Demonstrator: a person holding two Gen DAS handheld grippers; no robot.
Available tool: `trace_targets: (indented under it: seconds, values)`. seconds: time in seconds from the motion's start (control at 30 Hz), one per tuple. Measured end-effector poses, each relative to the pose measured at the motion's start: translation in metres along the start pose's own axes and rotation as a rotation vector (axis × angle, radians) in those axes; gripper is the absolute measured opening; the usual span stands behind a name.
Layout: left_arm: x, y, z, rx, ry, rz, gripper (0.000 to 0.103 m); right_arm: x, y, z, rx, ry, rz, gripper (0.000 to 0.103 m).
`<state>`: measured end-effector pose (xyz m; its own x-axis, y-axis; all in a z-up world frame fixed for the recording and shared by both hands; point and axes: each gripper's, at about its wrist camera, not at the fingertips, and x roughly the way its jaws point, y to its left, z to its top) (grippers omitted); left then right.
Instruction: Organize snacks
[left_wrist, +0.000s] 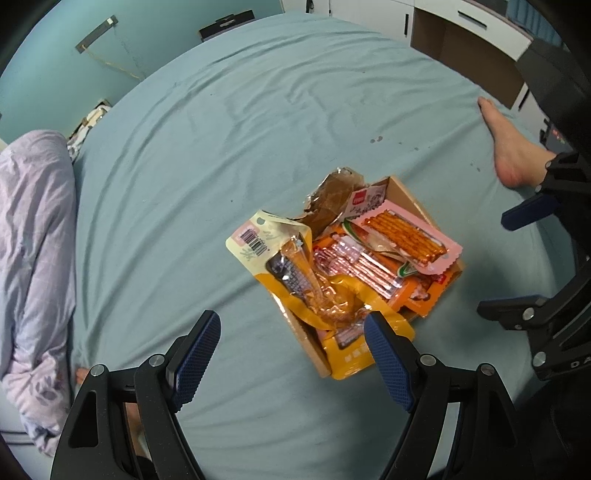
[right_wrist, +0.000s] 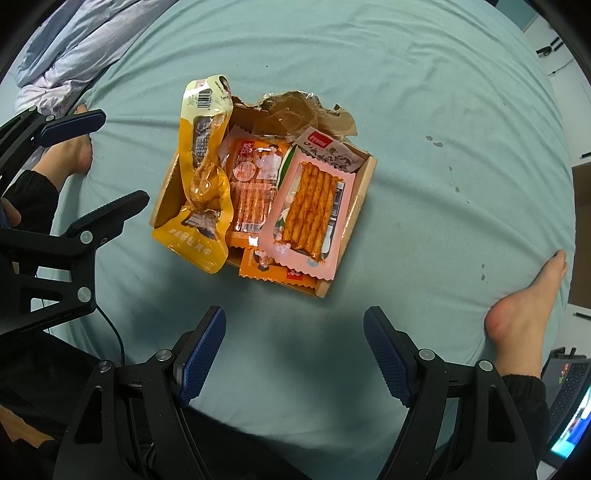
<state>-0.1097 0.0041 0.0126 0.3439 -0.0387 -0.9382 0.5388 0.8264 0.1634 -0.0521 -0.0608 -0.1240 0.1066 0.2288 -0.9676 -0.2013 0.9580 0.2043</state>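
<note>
A low cardboard box (right_wrist: 364, 184) (left_wrist: 408, 194) sits on the teal bed sheet, holding several snack packs. A yellow pack (right_wrist: 201, 177) (left_wrist: 280, 258) leans over its left side. An orange pack (right_wrist: 251, 184) (left_wrist: 354, 266) lies in the middle. A pink pack of spicy sticks (right_wrist: 310, 210) (left_wrist: 406, 236) lies on the right. My left gripper (left_wrist: 293, 354) is open and empty, just short of the box. My right gripper (right_wrist: 295, 354) is open and empty, nearer than the box. Each gripper shows at the edge of the other view, the right one (left_wrist: 517, 266) and the left one (right_wrist: 103, 158).
Torn brown wrapping (right_wrist: 306, 114) sticks out at the box's far end. A bare foot (right_wrist: 524, 306) rests right of the box, another (right_wrist: 70, 155) on the left. A crumpled lilac quilt (left_wrist: 33, 240) lies at the bed's edge. A laptop (right_wrist: 569, 398) is at the lower right.
</note>
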Motion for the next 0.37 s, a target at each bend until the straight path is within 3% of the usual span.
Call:
trace_targets:
  seconds: [0.37]
  values:
    - [-0.0008, 0.0016, 0.0019, -0.023, -0.026, -0.010, 0.081, -0.0015, -0.0007, -0.0011, -0.001, -0.009, -0.003, 0.076]
